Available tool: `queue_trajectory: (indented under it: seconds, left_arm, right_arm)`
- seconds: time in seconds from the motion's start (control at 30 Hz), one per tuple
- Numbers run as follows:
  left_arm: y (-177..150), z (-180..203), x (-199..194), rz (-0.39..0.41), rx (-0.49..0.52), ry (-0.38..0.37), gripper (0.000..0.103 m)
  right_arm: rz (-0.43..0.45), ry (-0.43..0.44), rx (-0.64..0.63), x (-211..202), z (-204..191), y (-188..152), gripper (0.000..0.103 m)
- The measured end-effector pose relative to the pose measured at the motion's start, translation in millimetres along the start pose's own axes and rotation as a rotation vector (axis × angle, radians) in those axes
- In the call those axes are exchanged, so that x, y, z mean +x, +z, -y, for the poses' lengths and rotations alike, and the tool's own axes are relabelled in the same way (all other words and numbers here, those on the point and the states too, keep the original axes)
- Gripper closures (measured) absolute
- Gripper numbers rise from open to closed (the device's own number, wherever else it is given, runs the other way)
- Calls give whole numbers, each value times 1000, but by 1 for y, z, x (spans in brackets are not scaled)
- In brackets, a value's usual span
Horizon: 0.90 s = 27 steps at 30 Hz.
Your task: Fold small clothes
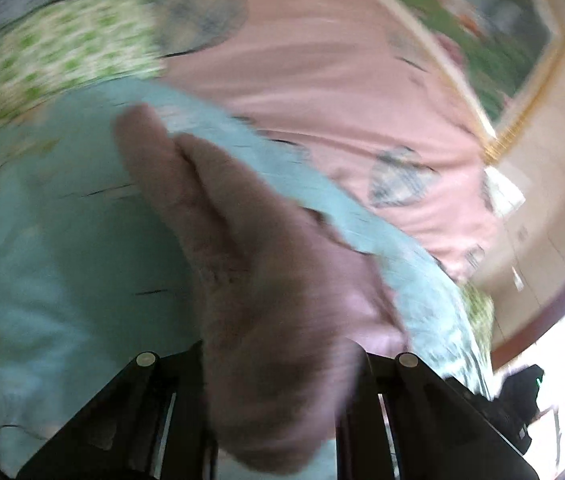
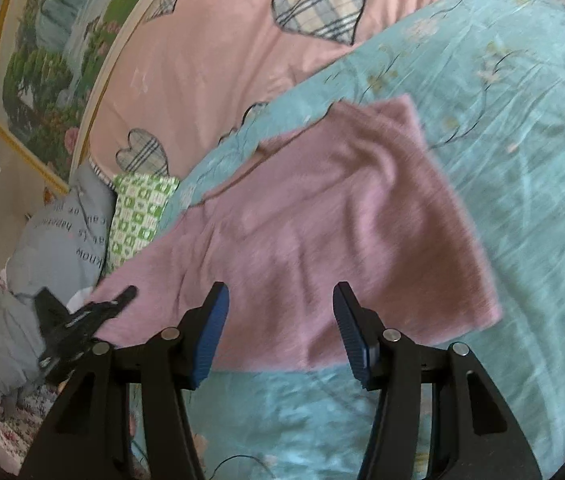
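Observation:
A fuzzy pink garment (image 2: 322, 220) lies spread on the teal floral sheet (image 2: 502, 120). My left gripper (image 2: 122, 296) comes in from the left in the right wrist view and is shut on the garment's left edge. In the left wrist view that same pink garment (image 1: 242, 260) bunches up out of the left gripper (image 1: 278, 364) and hides its fingertips; the picture is blurred. My right gripper (image 2: 280, 320) stands open over the garment's near edge. Its blue pads (image 2: 212, 332) are apart and grip nothing.
A pink quilt with plaid hearts (image 2: 222, 40) covers the far side of the bed. A green-and-white pillow (image 2: 138, 216) and a grey pillow with lettering (image 2: 58, 240) lie at the left. A framed landscape picture (image 2: 42, 60) hangs on the wall.

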<state>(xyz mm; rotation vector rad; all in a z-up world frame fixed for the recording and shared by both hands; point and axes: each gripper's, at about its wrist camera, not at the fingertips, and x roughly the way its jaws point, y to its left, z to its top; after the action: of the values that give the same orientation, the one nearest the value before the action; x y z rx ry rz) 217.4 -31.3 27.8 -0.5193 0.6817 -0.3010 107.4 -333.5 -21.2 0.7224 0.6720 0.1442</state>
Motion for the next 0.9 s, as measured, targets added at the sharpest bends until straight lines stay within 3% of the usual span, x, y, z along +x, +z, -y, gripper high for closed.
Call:
queue_trajectory:
  seconds: [0.23, 0.43, 0.57, 0.67, 0.83, 0.9]
  left_arm:
    - [-22, 104, 61, -106, 265, -107, 92]
    - [-75, 118, 130, -262, 356, -29, 92]
    - [-89, 122, 128, -228, 410, 6, 90]
    - [-92, 126, 125, -220, 444, 18, 89]
    - [-105, 124, 112, -209, 500, 35, 88]
    - [-110, 128, 107, -208, 518, 43, 88]
  right_arm:
    - [69, -45, 58, -29, 38, 31, 48]
    - [7, -45, 57, -11, 52, 50, 48]
    - [-77, 41, 40, 20, 43, 61, 47]
    - [-120, 100, 47, 46, 35, 72, 38]
    - [-184, 134, 51, 83, 26, 85, 37]
    - [-223, 105, 36, 101, 21, 87, 38]
